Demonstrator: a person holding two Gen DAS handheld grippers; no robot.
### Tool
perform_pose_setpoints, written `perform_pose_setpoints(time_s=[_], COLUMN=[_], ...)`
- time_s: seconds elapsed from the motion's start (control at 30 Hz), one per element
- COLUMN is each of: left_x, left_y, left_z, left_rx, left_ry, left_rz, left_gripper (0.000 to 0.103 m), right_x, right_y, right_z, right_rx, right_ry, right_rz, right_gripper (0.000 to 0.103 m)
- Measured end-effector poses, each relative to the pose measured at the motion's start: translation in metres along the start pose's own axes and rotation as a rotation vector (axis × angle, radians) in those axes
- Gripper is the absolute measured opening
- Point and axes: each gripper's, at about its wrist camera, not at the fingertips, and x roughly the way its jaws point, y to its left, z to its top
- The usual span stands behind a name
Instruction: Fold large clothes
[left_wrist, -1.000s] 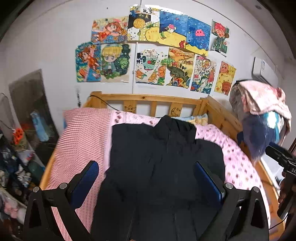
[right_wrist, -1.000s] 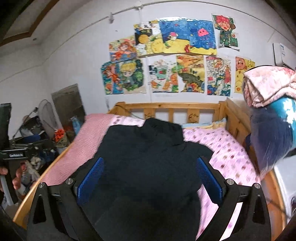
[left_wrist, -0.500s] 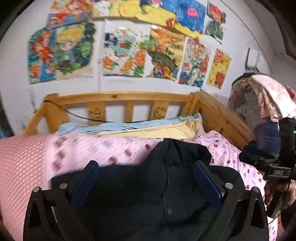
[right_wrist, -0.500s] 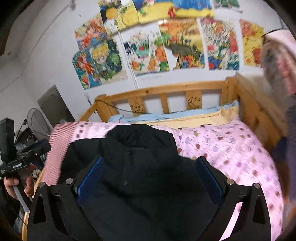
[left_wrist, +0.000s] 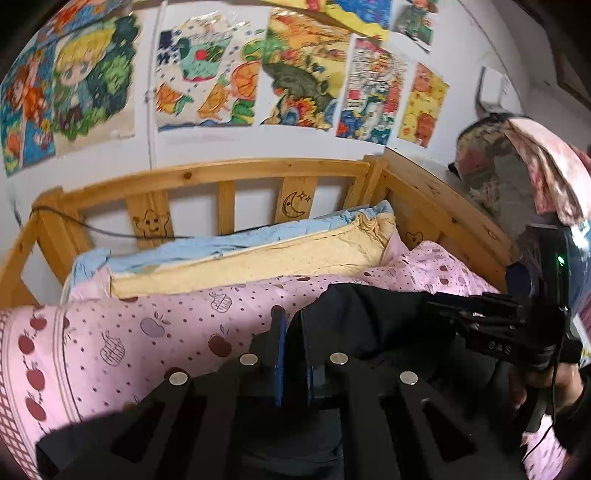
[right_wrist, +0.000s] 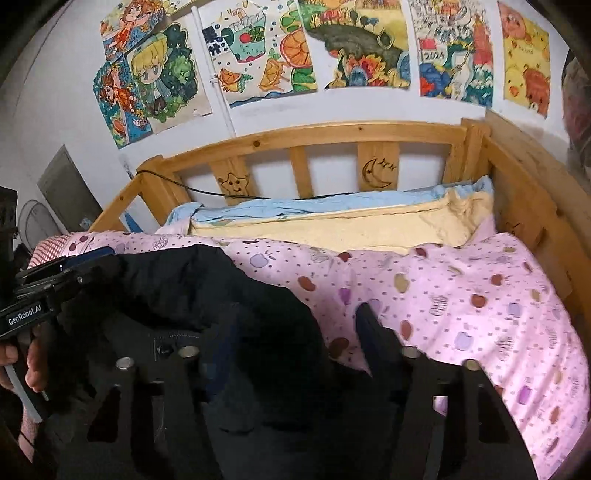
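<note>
The black garment (right_wrist: 207, 295) lies spread on the pink apple-print quilt (right_wrist: 461, 295), its top end up near the yellow pillow (right_wrist: 332, 229) at twelve o'clock and its long axis running from there back toward us at six. We judge we are at the opening grab of the fold, both hands on the top corners.

In the left wrist view, the left gripper (left_wrist: 291, 332) is clenched: its blue pads are pressed nearly together right at the garment's top-left edge, where black cloth meets pink quilt. The fabric sits against the pads and we read a thin pinch of it between them, though the dark cloth makes that hard to confirm.

In the right wrist view, the right gripper (right_wrist: 295, 332) straddles the top-right edge, one finger on black cloth at nine o'clock, the other over the quilt at three. Its jaws are closing, with the garment's edge between them, and the pads do not yet look pressed on it.

Each hand is nearest its own corner. From the left wrist the other gripper shows at three o'clock; from the right, at nine. The cloth spans between us, so the coming lift turns on drawing both corners together toward six.
</note>
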Motion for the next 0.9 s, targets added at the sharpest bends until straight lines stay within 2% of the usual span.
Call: perform_pose_setpoints(time_s=[0.07,0.1,0.17,0.33,0.43,0.53,0.7,0.9], left_x=[-0.004,-0.008,-0.020,-0.055,-0.073,-0.084,-0.079,-0.048], left_y=[-0.004,-0.006,-0.002,0.016,0.011,-0.004,-0.015,-0.027], left_z=[-0.003,-0.004,-0.007,-0.025,-0.047,-0.074,-0.107,-0.138], left_rx=[0.036,0.043,0.032,0.021,0.091,0.191,0.268,0.318], left_ry=[-0.001,-0.009,-0.025,-0.020,-0.005,0.037,0.122,0.222], left_rz=[0.016,0.030,0.029,-0.001,-0.018,0.001,-0.002,0.044], left_gripper=[0.006,0.005,0.005,0.004,0.004,0.004,0.004,0.004], right_x=[0.003,0.003,-0.001,-0.040,-0.068,-0.090,-0.100,-0.075], right_y=[0.003,0.005,0.003,-0.005,-0.004,0.000,0.008,0.006], right_z=[-0.001,-0.001,-0.003,-0.017,-0.036,-0.061,-0.097,-0.133], right_rx=[-0.015,-0.022,-0.027,-0.004,-0.045,-0.104,-0.177,-0.221], right_ry=[0.009,0.007,-0.005,-0.087,-0.128,-0.138,-0.094,0.029], right_rz=[-0.014,-0.025,-0.038,0.025,0.057,0.099,0.090,0.037], right_gripper=[0.024,0.022,0.008,0.007,0.006,0.006,0.005,0.005])
